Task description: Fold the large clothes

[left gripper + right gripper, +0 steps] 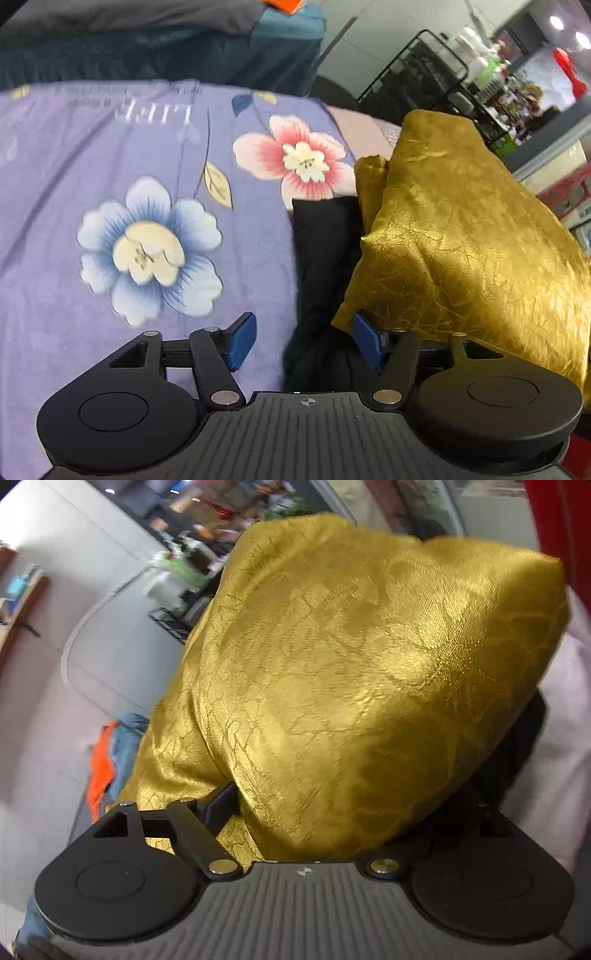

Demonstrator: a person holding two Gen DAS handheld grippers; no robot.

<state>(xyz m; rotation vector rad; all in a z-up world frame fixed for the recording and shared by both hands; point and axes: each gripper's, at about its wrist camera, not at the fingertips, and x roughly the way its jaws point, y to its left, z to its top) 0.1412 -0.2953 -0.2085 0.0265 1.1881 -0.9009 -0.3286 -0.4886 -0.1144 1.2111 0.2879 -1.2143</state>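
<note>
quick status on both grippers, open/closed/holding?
Left gripper: open, holding nothing; gold garment drapes over its right finger.
Right gripper: fingertips buried under the gold garment, cannot tell.

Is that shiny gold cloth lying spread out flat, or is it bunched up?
Bunched up. The gold cloth rises in a rumpled mound above the flowered purple sheet, draping over the right gripper, whose fingertips are hidden.
</note>
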